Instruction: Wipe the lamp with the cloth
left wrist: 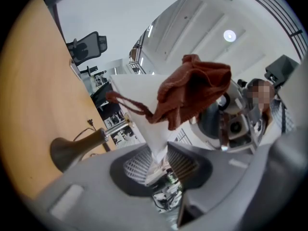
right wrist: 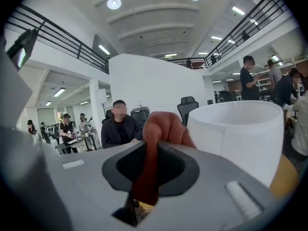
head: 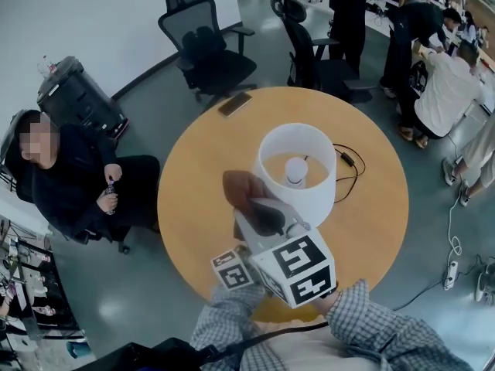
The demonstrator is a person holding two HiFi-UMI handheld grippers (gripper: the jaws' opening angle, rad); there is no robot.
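- The left gripper [left wrist: 156, 153] is nearest us. Its jaws are closed on an edge of the white cylindrical fabric lamp shade [left wrist: 144, 100]. We cannot settle which rim it is.
- The right gripper [right wrist: 149, 150] is clamped on the rust-brown crumpled cloth [right wrist: 166, 126]. A rounded wad of it stands proud of the jaw tips.
- In the right gripper view the shade is just beside the wad, at its three o'clock. In the head view the cloth lies against the shade's outer wall at about nine o'clock, near the top rim. We judge that it is touching.
- A loose strand of the cloth crosses the shade in the left gripper view. We advise keeping it clear of the left jaws.
- We judge wiping to be at an early stage, with most of the wall yet to be covered.
- Recommended method:
  - Lead with the wad only, so that no jaw plastic scrapes the fabric.
  - Use light, even pressure.
  - Sweep round the wall from nine o'clock towards twelve.
  - Brace the shade with the left grip, but gently. A hard pinch may crease the rim.
- The dark bronze flared lamp base [left wrist: 72, 148] stands on the round light-wood table [head: 193, 168]. A sideways push could tip or slide the lamp, so we would press towards the braced side.
- The black power cable [head: 352, 168] leaves at the lamp's three o'clock, and we would avoid dragging it.
- Beyond that, a dark flat phone [head: 234, 103] lies near the table's eleven o'clock edge, well clear of the work.
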